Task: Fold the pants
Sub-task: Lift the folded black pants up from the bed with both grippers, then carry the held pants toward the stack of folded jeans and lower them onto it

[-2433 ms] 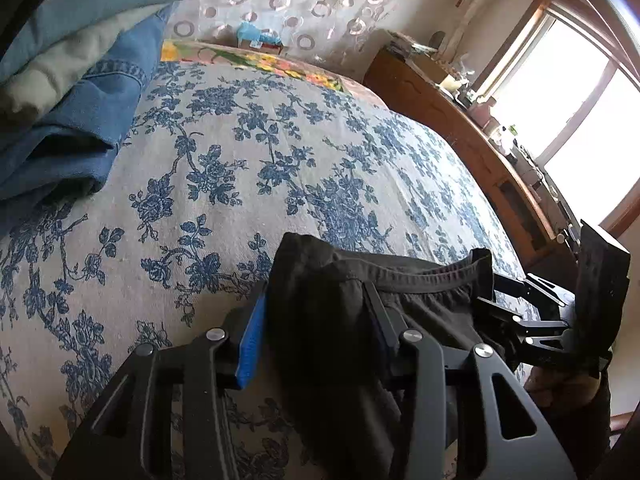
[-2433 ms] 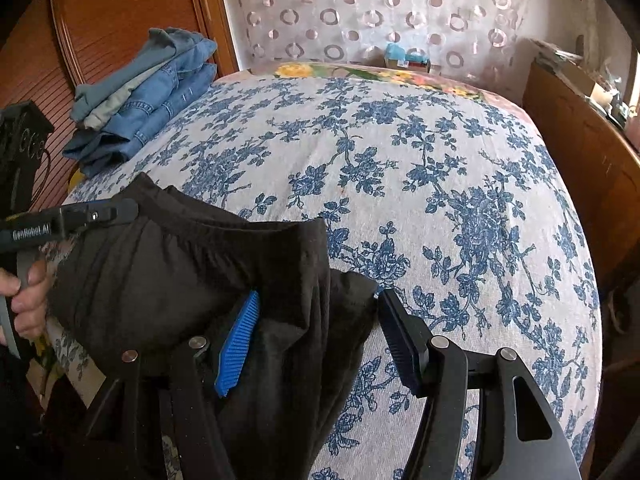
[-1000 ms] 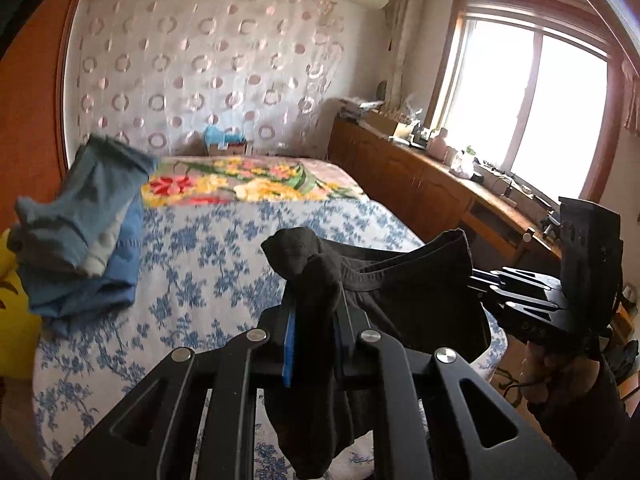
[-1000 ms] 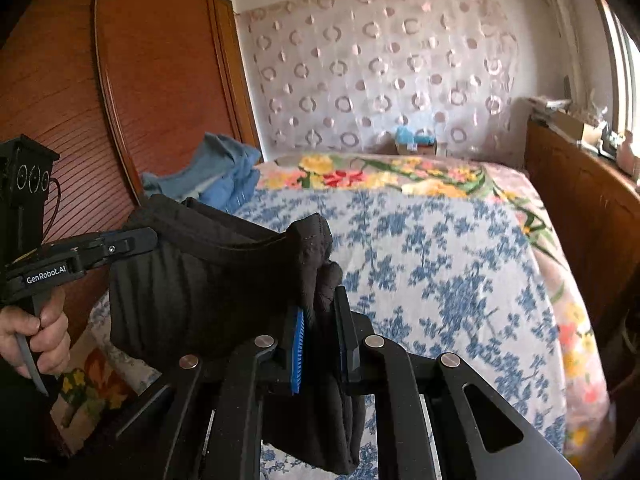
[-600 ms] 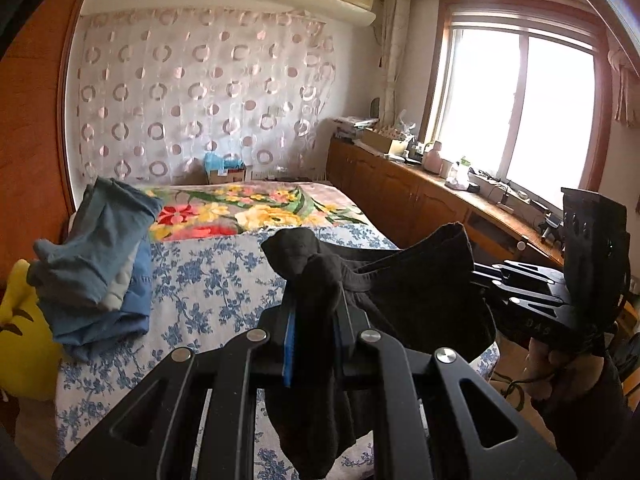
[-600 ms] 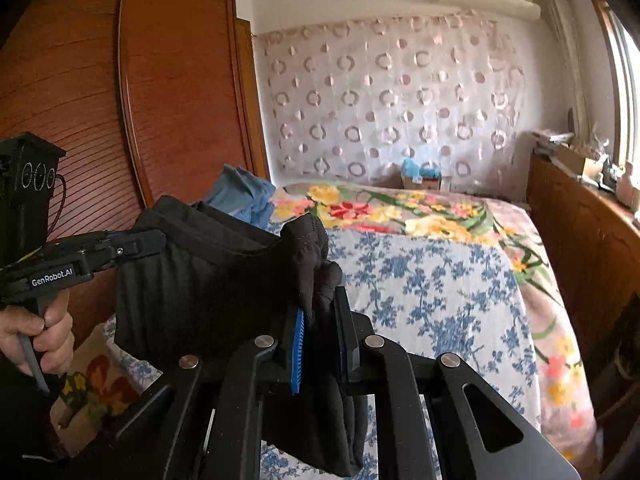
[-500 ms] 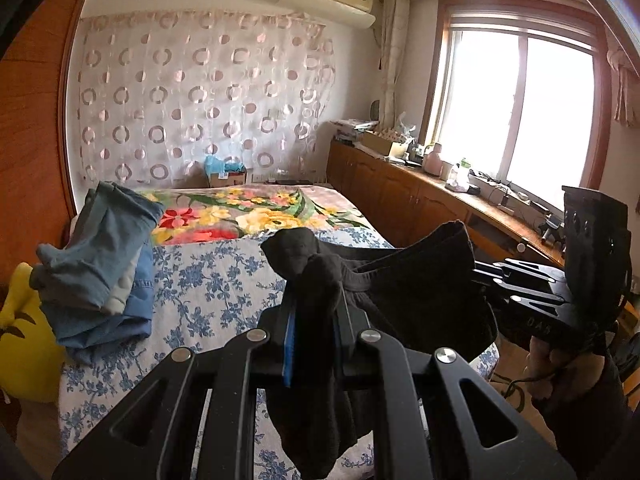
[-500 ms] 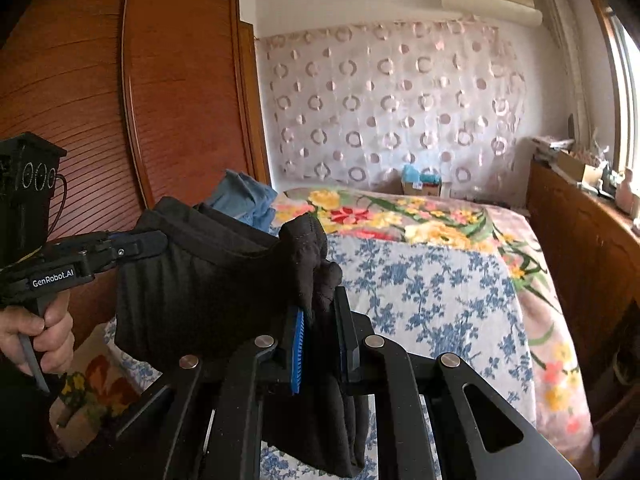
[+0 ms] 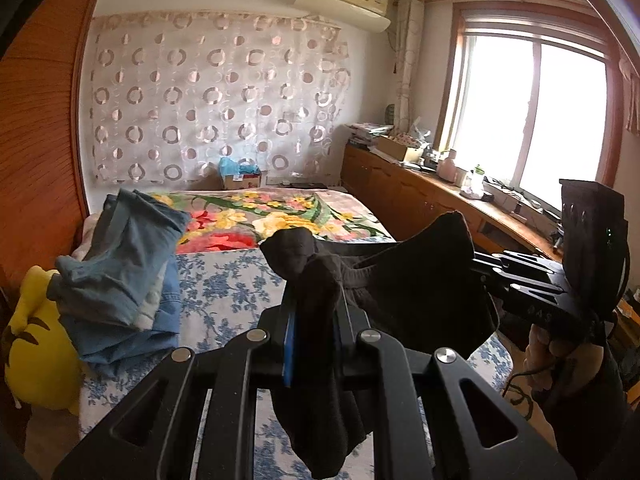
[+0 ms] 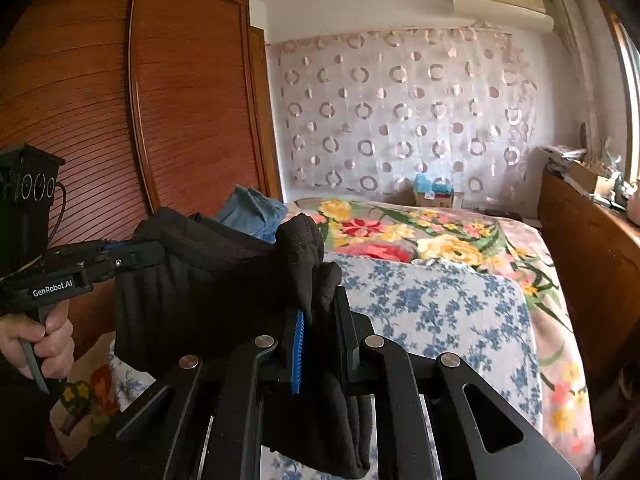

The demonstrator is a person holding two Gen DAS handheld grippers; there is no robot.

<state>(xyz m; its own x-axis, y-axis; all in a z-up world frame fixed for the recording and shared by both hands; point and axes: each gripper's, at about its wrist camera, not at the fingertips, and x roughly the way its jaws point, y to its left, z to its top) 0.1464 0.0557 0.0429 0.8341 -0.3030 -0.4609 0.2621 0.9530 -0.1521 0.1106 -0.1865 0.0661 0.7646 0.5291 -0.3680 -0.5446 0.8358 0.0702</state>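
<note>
Black pants point(image 9: 420, 300) hang in the air above the bed, stretched by the waistband between both grippers. My left gripper point(image 9: 314, 320) is shut on one bunched end of the waistband, and loose fabric droops below its fingers. My right gripper point(image 10: 318, 320) is shut on the other end of the pants point(image 10: 208, 280). In the left wrist view the right gripper point(image 9: 480, 272) sits at the right, held by a hand. In the right wrist view the left gripper point(image 10: 148, 252) sits at the left, gripped by a hand. The legs of the pants are hidden below the frames.
A bed with a blue floral sheet point(image 9: 224, 292) and a bright flowered blanket point(image 10: 420, 236) lies ahead. Folded jeans point(image 9: 120, 272) are piled at its left, beside a yellow plush toy point(image 9: 36, 348). A wooden wardrobe point(image 10: 120, 120) stands left; a cluttered wooden counter point(image 9: 440, 200) runs under the window.
Both grippers have risen with the pants, and the views have tilted up, so more wall and ceiling show and less bed. The grips on the waistband are unchanged.
</note>
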